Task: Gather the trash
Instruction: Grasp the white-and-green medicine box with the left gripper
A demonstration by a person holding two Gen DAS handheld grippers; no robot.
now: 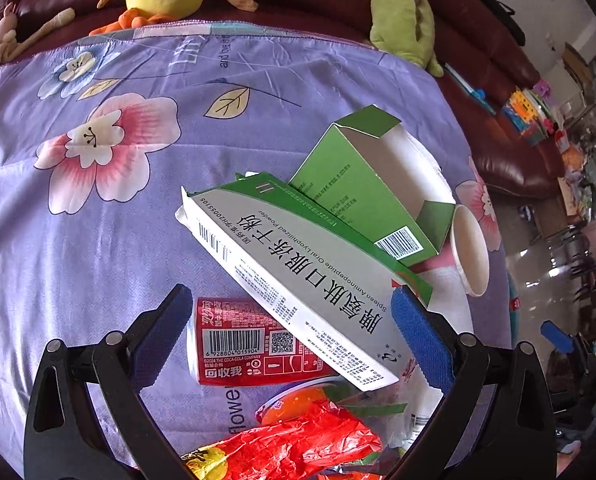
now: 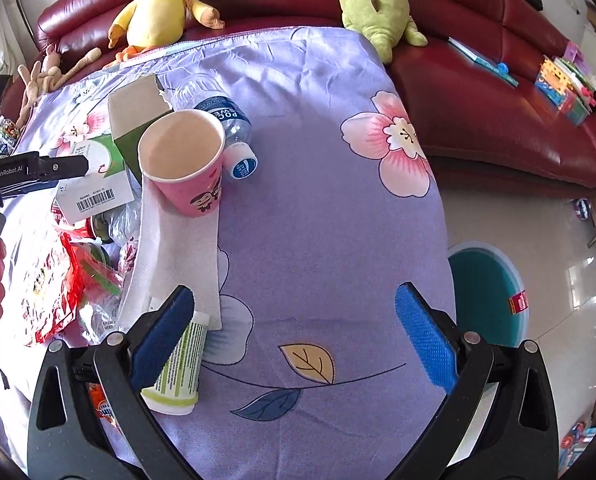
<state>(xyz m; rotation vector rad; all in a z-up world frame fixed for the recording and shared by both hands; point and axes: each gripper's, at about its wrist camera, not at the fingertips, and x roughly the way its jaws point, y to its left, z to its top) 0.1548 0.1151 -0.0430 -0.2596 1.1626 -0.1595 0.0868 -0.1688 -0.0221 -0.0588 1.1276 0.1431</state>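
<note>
1. The left gripper (image 1: 292, 336) hangs wide open over a heap of litter on the purple floral cloth (image 1: 110, 216), holding nothing. Between its blue pads (image 1: 417, 332) lie a white-and-green medicine carton (image 1: 298, 276) and, beneath it, a red Coca-Cola can (image 1: 242, 344).

2. The carton's long axis runs diagonally, from far-left to near-right. Its near corner sits just beside the right-hand pad, while the left-hand pad is well apart from it, out past the can. The open jaws seem to straddle the carton's near end obliquely, not square across its narrow width.

3. Beyond the carton lies an opened green box (image 1: 377, 188), with a paper cup's rim (image 1: 471, 252) at its right. A crumpled red wrapper (image 1: 298, 444) lies nearest the camera.

4. The right gripper (image 2: 294, 336) is likewise spread open and empty, over bare cloth. A white-and-green tube (image 2: 182, 364) lies at its left finger; whether they touch I cannot tell. A pink paper cup (image 2: 186, 164) stands on a white tissue (image 2: 178, 248) farther off, with a plastic bottle (image 2: 226, 124) lying behind.

5. A teal bin (image 2: 485, 292) sits on the floor past the cloth's right edge, nearer the right gripper.

6. Judgement: the left gripper is better placed for the carton, though it probably needs turning to close across the short side.
</note>
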